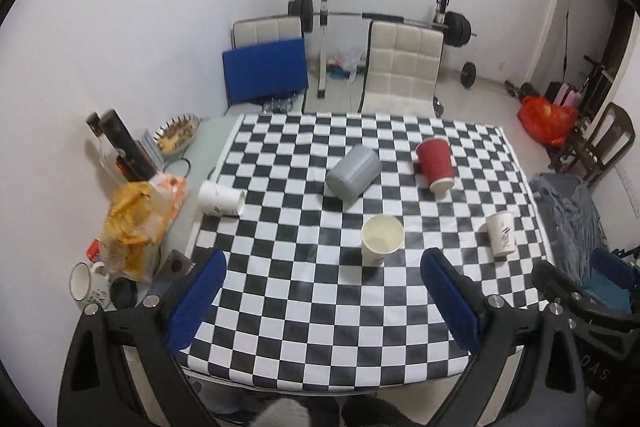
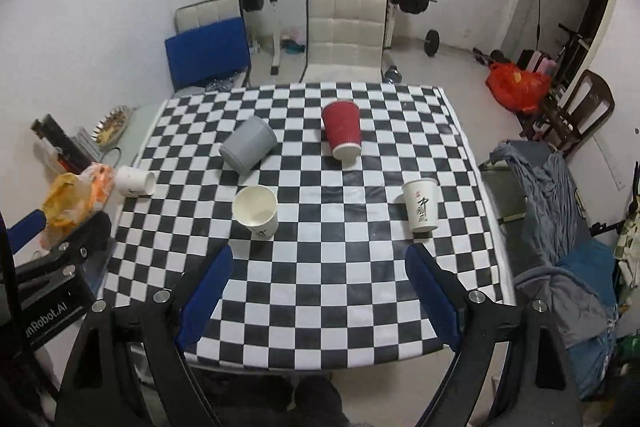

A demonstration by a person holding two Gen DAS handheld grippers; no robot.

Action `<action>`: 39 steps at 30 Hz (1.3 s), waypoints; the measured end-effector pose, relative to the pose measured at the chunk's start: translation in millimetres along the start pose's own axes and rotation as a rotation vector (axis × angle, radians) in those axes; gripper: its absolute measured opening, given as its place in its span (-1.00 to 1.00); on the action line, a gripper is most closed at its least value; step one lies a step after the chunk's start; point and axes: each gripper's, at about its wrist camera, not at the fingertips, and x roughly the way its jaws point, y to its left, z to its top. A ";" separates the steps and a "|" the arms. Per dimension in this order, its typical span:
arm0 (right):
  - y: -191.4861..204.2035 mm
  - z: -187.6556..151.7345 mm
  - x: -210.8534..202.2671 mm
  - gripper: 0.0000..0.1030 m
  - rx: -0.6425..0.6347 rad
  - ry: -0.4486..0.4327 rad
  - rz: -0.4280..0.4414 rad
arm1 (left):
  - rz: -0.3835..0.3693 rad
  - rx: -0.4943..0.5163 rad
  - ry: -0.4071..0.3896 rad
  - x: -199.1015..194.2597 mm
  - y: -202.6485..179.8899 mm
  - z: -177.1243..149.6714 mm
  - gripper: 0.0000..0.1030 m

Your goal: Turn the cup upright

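Both the left gripper (image 1: 322, 261) and right gripper (image 2: 318, 255) hang spread wide and empty over the checkered table (image 2: 320, 307), an upright white cup (image 2: 256, 211) just ahead, while grey (image 2: 248, 145) and red (image 2: 342, 135) cups sit farther beyond.

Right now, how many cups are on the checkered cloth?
5: white cup lying at the left edge; grey cup lying behind the centre; red cup far right; open white cup upright, near centre; printed white cup right.
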 end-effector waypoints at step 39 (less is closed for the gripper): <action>3.9 15.8 -117.8 0.74 0.000 -0.024 0.001 | 0.058 -0.058 0.007 -83.3 12.4 7.4 0.93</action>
